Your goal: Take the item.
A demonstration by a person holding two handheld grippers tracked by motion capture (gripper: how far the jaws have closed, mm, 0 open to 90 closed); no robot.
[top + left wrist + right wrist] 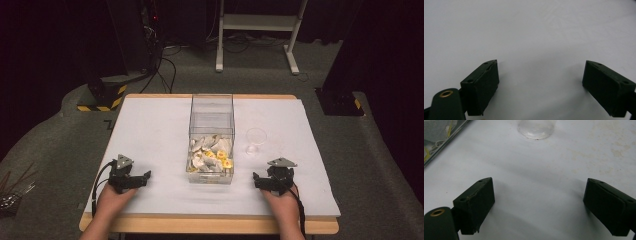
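The left gripper [134, 179] and the right gripper [269, 181], both black two-jaw tongs under grey three-cornered plates, are resting low in the high view, left and right of centre, each in a hand that is coming in from the bottom edge. Both are standing wide apart and gripping nothing: in each gripper view the two jaws are rising from the bottom corners with bare tabletop between them.

The white rectangular table with a wooden edge [150, 130] is filling the middle of the high view. The clear plastic rectangular box [211, 137] is sitting at the centre of it, between the two grippers and apart from both; its near half is holding a heap of white sachets with yellow tags [211, 154], too small to read. In the right gripper view one corner of the box [441, 137] is being cut off at the upper left.

The small clear stemmed glass [255, 140] is standing just right of the box, faint against the white; in the right gripper view its round foot alone [535, 128] is showing at the top edge, ahead of the open jaws.
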